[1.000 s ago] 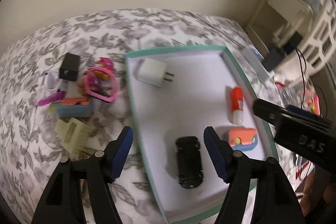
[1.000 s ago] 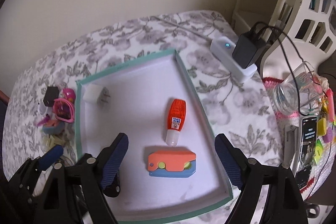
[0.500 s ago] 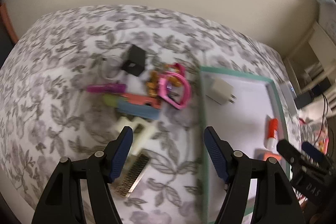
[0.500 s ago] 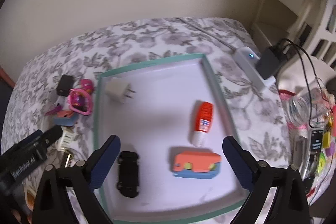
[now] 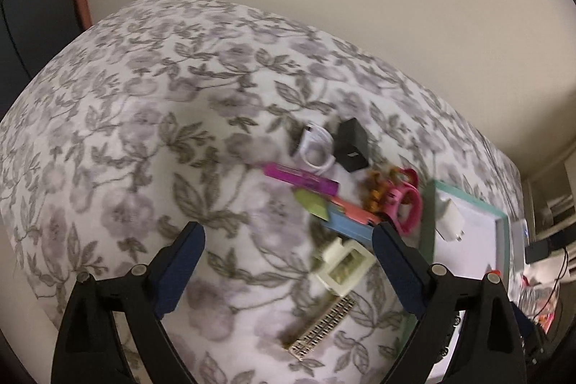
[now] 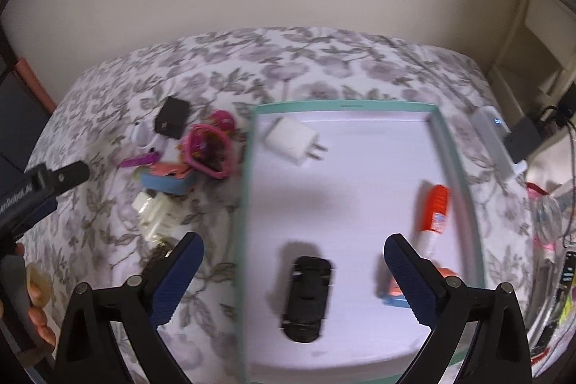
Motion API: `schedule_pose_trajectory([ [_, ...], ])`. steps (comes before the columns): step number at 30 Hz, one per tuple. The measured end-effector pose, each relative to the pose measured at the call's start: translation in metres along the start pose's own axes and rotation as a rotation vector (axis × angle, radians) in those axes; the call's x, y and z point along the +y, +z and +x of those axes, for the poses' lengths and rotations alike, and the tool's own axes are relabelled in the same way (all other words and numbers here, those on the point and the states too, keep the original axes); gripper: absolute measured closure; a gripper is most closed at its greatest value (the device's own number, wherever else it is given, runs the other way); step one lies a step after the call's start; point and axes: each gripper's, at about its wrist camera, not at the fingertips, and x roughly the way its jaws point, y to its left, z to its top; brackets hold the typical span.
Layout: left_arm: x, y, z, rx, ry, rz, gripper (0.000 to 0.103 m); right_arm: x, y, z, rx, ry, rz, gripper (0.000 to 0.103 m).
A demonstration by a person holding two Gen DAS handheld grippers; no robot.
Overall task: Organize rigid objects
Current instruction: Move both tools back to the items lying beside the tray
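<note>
Left wrist view: the left gripper (image 5: 288,270), its empty jaws just widened, hangs over the clutter pile (image 5: 345,200) on the floral cloth (image 5: 144,132), likely choosing a pick. Right wrist view: the right gripper (image 6: 293,274), jaws just opened wide and empty, hovers above the teal tray (image 6: 464,189), where the black toy car (image 6: 306,299) lies sorted.

each claw (image 5: 288,272) (image 6: 293,272) is built of black angular arms, dark blue ribbed pads (image 5: 181,263) and silver pivot screws; white lettering is printed on one body.
</note>
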Motion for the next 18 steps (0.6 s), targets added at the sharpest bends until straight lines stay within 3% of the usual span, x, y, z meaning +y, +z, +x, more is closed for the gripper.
schedule_pose_trajectory([
  [8,0.018,-0.002,0.010,0.072,0.089,0.017,0.009,0.042,-0.007,0.021,0.045,0.052,-0.082,0.001],
  [18,0.031,-0.016,0.041,0.217,0.099,0.020,0.009,0.081,-0.021,0.044,0.093,0.119,-0.211,0.001],
])
